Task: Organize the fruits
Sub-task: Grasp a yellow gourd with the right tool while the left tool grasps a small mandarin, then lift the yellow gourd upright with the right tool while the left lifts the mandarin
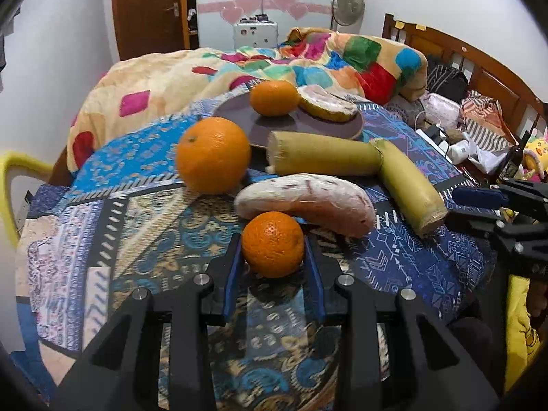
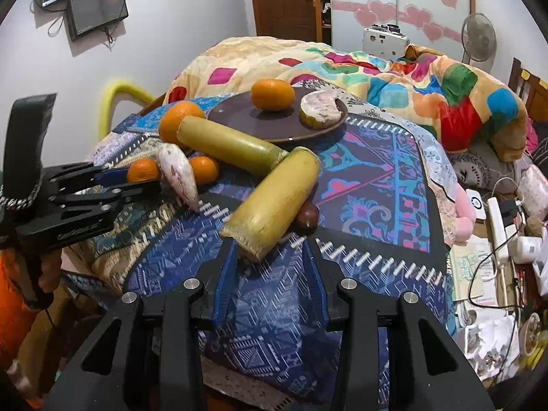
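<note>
Your left gripper (image 1: 273,257) has its two blue fingers (image 1: 233,281) pressed on both sides of the small round orange mandarin (image 1: 273,244), so it is clamped on it. The mandarin sits on the patterned cloth surface (image 1: 144,226), right at the fingertips.

The round dark plate (image 1: 274,126) lies straight ahead, past the pale pink sweet potato (image 1: 304,205), so you would lift up and over that.

Your right gripper (image 2: 270,257) has its fingers on each side of the near cut end of the yellow-green sugarcane stick (image 2: 274,202). The stick's long way runs ahead and to the right. I cannot tell if those fingers squeeze it.
</note>
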A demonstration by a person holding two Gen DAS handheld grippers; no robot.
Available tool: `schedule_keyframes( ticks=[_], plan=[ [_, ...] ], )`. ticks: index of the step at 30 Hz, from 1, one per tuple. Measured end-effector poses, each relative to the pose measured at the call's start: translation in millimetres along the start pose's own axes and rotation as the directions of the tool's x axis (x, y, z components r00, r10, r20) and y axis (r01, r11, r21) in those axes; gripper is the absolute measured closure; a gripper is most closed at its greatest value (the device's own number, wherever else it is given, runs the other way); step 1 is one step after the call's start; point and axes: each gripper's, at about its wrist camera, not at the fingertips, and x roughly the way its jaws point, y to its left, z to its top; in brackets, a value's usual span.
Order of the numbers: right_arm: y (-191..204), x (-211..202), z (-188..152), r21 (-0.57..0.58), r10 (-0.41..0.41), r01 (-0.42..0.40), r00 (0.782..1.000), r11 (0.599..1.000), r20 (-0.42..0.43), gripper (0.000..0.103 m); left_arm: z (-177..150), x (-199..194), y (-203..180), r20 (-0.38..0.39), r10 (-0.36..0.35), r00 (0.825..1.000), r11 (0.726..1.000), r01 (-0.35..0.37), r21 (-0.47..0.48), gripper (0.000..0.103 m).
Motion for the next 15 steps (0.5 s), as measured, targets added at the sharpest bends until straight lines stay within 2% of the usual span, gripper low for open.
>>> schedule_keyframes(
  ticks=[3, 5, 7, 12, 15],
  plan=[
    [0.8, -4.7, 6.6, 0.003, 0.013, -0.013, 1.000, 1.000, 0.020, 0.066, -2.0, -11.1, 10.0, 0.014, 0.009, 1.000, 1.000, -0.009, -0.009, 0.069],
    [1.6, -7.7, 12.4, 0.008, 0.021, -0.021, 0.999, 1.000, 0.035, 0.060, -3.2, -16.9, 15.8, 0.023, 0.018, 1.000, 1.000, -0.017, -0.015, 0.069],
    [2.8, -5.2, 15.4, 0.011, 0.015, -0.015, 0.999, 1.000, 0.037, 0.058, -4.3, -20.7, 20.8, 0.030, 0.029, 0.999, 0.999, -0.029, -0.021, 0.069],
    [11.9, 21.2, 14.1, 0.000, -0.003, 0.003, 1.000, 1.000, -0.022, 0.055, -8.9, -24.1, 28.2, 0.033, 0.032, 0.999, 0.998, -0.030, -0.049, 0.069],
    [13.3, 26.7, 11.8, -0.005, -0.043, 0.043, 0.999, 0.999, -0.017, 0.054, -11.7, -25.5, 28.5, 0.031, 0.037, 0.999, 0.998, -0.035, -0.055, 0.069]
  ],
)
